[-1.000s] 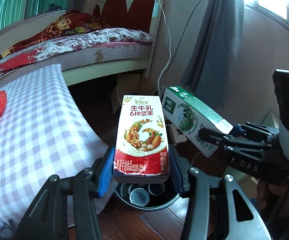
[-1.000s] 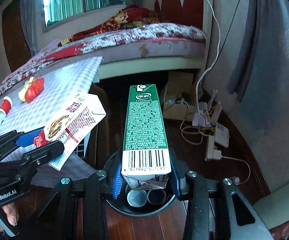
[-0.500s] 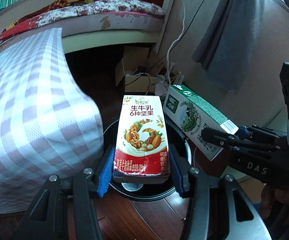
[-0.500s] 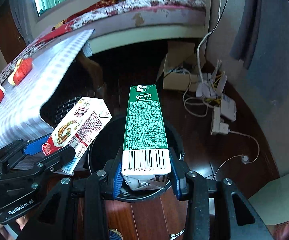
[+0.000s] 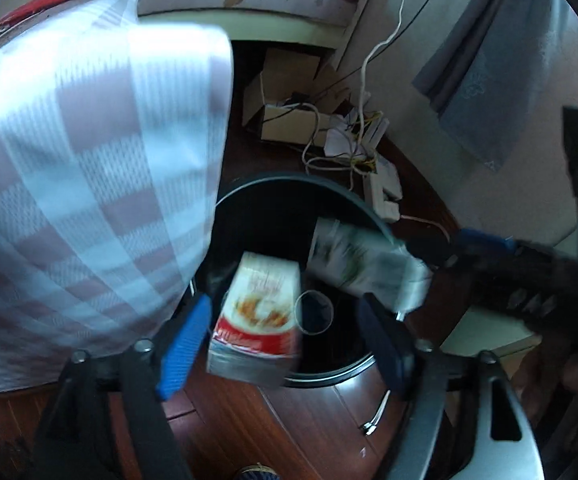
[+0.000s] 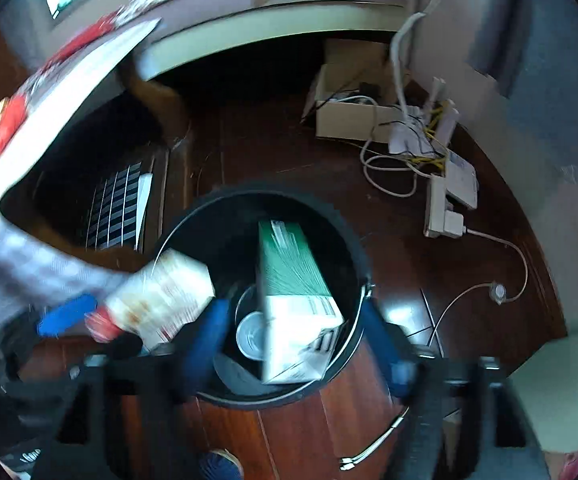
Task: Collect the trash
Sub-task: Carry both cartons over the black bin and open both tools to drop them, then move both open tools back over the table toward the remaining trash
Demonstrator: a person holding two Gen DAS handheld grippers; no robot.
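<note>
Both cartons are being let go over the round black trash bin [image 6: 353, 248], so the drop lands inside. The left hand-held gripper [image 5: 285, 332] has just been opened wide; the red-and-white nut-milk carton [image 5: 259, 312] sits loose between its blue pads, untouched, tipping into the bin's mouth. The right hand-held gripper [image 6: 297, 340] has likewise been spread, and the green-and-white milk carton [image 6: 293, 300] is seen slipping free, nose-down, above the white paper cup [image 6: 251, 336] already inside.

Black-framed left tongs [image 5: 285, 344] with blue ribbed pads, silver screws, right tongs [image 6: 295, 344] likewise black and blue
</note>
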